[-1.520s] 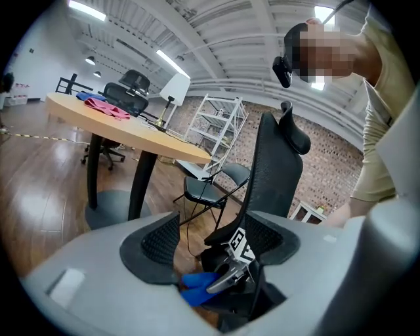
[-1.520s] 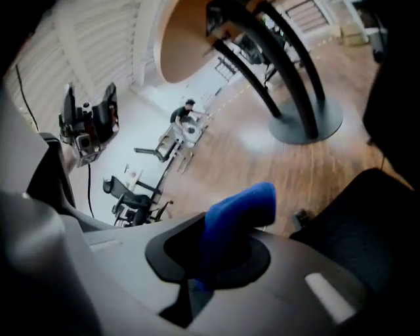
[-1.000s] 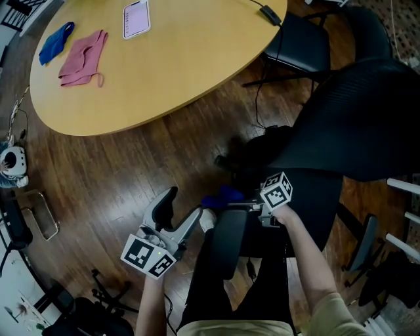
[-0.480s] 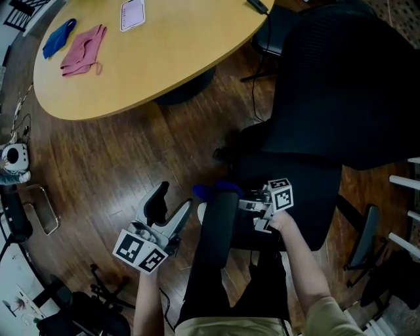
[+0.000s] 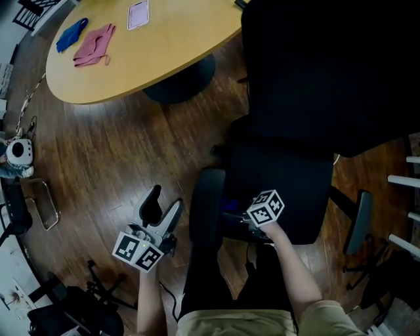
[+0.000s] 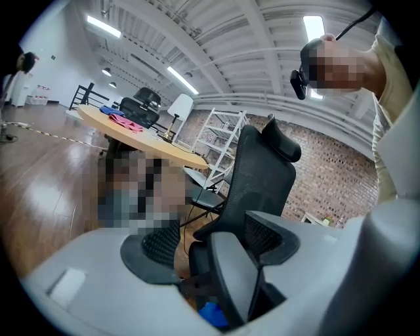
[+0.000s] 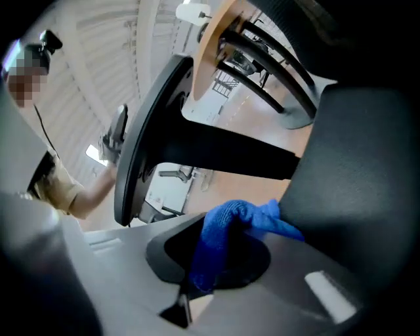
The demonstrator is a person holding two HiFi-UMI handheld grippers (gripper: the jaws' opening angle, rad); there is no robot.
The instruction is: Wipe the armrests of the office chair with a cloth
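Observation:
The black office chair (image 5: pixel 289 177) stands in front of me, its left armrest (image 5: pixel 206 210) long and dark. My right gripper (image 5: pixel 231 214) reaches in from the seat side against that armrest's inner edge, shut on a blue cloth (image 7: pixel 235 226); in the head view the cloth is almost hidden. In the right gripper view the armrest (image 7: pixel 146 138) shows edge-on beyond the cloth. My left gripper (image 5: pixel 164 209) hangs open and empty just left of the armrest. Its own view looks past its fingers at the armrest (image 6: pixel 233 282), with a bit of blue cloth (image 6: pixel 213 314) below.
A round wooden table (image 5: pixel 157 59) at the back left carries a pink cloth (image 5: pixel 92 46), another blue cloth (image 5: pixel 71 34) and a flat device (image 5: pixel 138 14). The chair's right armrest (image 5: pixel 355 223) is at the right. Cables and gear lie on the wooden floor at the left.
My right gripper has drawn the blue cloth from the armrest's front end back along its inner side. The chair has turned, its back now nearer the table. The left gripper stays open.

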